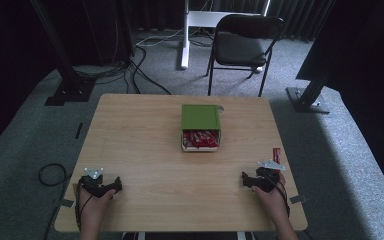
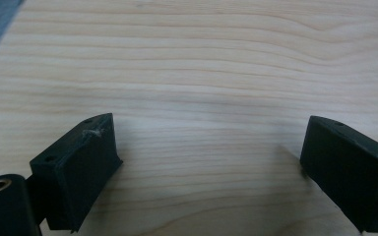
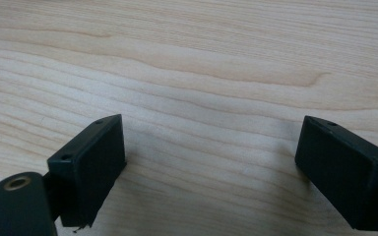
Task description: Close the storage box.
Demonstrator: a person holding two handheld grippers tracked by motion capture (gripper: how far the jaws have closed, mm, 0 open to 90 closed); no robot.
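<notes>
Both grippers rest on table [image 1: 145, 150], jaws spread, empty. Red packet [image 1: 277, 154] just beyond right gripper [image 1: 252, 181], slightly outboard, long axis pointing away. Left gripper [image 1: 111, 186] well apart. Right hand nearer. Green box [image 1: 200, 117] of red packets farther ahead, centre.

Your high view is dim overall: the desk [image 1: 145, 150] is the only evenly lit surface, and the surrounds fall into near black at the top corners. The picture is soft, with fine detail lost. Both tool views are brighter, lit from above with no glare. In your left gripper view the left tool [image 2: 206, 167] casts soft shadows on the wood between its jaws; the near jaw bases blur. Your right tool [image 3: 209, 167] shows the same.
</notes>
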